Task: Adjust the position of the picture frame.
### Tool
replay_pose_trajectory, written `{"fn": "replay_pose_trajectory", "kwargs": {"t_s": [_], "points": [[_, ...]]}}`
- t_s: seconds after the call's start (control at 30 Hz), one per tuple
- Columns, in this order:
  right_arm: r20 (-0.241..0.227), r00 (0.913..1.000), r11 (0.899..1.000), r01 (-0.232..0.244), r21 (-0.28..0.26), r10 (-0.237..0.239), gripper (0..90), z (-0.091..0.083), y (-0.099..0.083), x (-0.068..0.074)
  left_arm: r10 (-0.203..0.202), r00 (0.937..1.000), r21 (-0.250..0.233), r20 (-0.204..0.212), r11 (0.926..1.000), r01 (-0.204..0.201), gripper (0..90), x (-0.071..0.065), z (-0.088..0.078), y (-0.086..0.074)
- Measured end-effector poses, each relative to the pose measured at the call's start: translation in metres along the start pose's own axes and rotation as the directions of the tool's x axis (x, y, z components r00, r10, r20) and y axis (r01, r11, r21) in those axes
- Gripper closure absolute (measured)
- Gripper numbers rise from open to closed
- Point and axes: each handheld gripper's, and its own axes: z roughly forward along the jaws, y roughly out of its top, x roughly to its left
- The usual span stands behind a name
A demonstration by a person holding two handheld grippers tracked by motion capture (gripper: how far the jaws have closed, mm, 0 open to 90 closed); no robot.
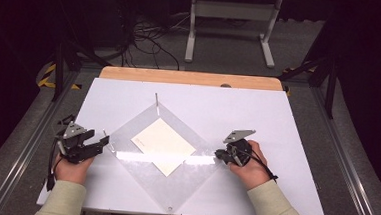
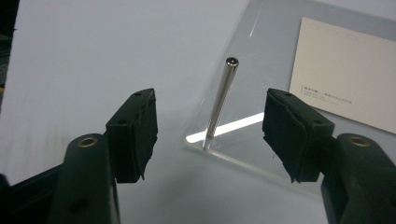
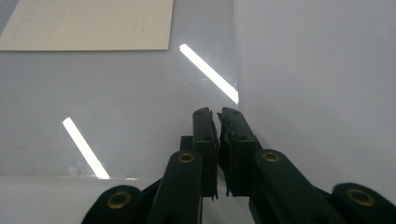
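A clear square plate (image 1: pixel 174 181) lies cornerwise on the white tabletop (image 1: pixel 258 111), with a cream card (image 1: pixel 162 145) at its middle. A thin metal pin (image 2: pixel 222 100) stands upright at the plate's left corner (image 1: pixel 105 132). My left gripper (image 1: pixel 104 141) is open, its jaws on either side of this pin (image 2: pixel 210 135) and apart from it. Another pin (image 1: pixel 156 101) stands at the far corner. My right gripper (image 1: pixel 219 153) rests at the plate's right corner, jaws shut (image 3: pixel 218 116) over the plate's edge (image 3: pixel 116 93). I see nothing between its pads.
A wooden strip (image 1: pixel 190 78) borders the table's far edge. Beyond it, on the floor, stand a grey frame (image 1: pixel 231 20) and loose cables (image 1: pixel 147 40). Metal rails (image 1: pixel 348 162) run along both sides of the table. Bare white surface surrounds the plate.
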Motion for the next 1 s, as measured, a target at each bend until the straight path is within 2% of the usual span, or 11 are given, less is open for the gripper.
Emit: {"fn": "replay_pose_trajectory", "kwargs": {"t_s": [0.03,0.07,0.1,0.13,0.27,0.4,0.47,0.77,0.9,0.93,1.0], "points": [[-0.005,0.9999,1.0,-0.012,-0.001,0.012,84.6,0.0,0.0,0.0,0.019,0.9998,0.016,-0.002,0.9997,-0.019,45.0,-0.002,0.004,0.002],[-0.005,0.9999,1.0,-0.012,-0.003,0.012,84.6,0.0,-0.001,-0.001,0.036,0.9993,0.023,-0.01,0.9991,-0.036,55.7,-0.005,0.007,0.003],[-0.003,0.9999,1.0,-0.011,-0.005,0.011,84.5,0.0,-0.001,0.0,0.054,0.9984,0.026,-0.016,0.9983,-0.053,80.8,-0.006,0.008,0.005],[-0.002,1.0,1.0,-0.009,-0.007,0.009,84.4,0.0,-0.002,0.0,0.07,0.9967,0.037,-0.04,0.9969,-0.069,84.4,-0.008,0.01,0.009],[-0.007,1.0,1.0,-0.004,-0.012,0.004,84.4,0.0,-0.003,0.0,0.072,0.996,0.032,-0.052,0.997,-0.071,85.1,-0.009,0.013,0.017],[-0.008,1.0,1.0,0.0,0.01,0.0,84.4,-0.003,-0.004,0.003,0.072,0.9949,0.01,-0.071,0.9974,-0.072,85.2,-0.014,0.025,0.037],[-0.029,0.9995,1.0,-0.006,0.03,0.007,84.4,-0.008,-0.008,0.005,0.085,0.993,-0.002,-0.081,0.9963,-0.086,85.0,-0.02,0.036,0.054],[-0.061,0.9981,0.999,0.006,0.049,-0.003,84.5,-0.025,-0.027,0.018,0.122,0.99,-0.041,-0.07,0.9913,-0.125,84.6,-0.043,0.074,0.092],[-0.068,0.9977,0.998,0.012,0.058,-0.008,84.5,-0.029,-0.031,0.023,0.136,0.989,-0.031,-0.058,0.99,-0.138,84.7,-0.052,0.091,0.101],[-0.081,0.9966,0.998,0.018,0.067,-0.013,84.6,-0.033,-0.036,0.028,0.147,0.9879,-0.008,-0.05,0.9891,-0.147,84.7,-0.057,0.102,0.106],[-0.095,0.9954,0.997,0.021,0.073,-0.014,84.7,-0.036,-0.039,0.031,0.15,0.9877,0.003,-0.045,0.9888,-0.15,84.9,-0.061,0.107,0.107]]}}
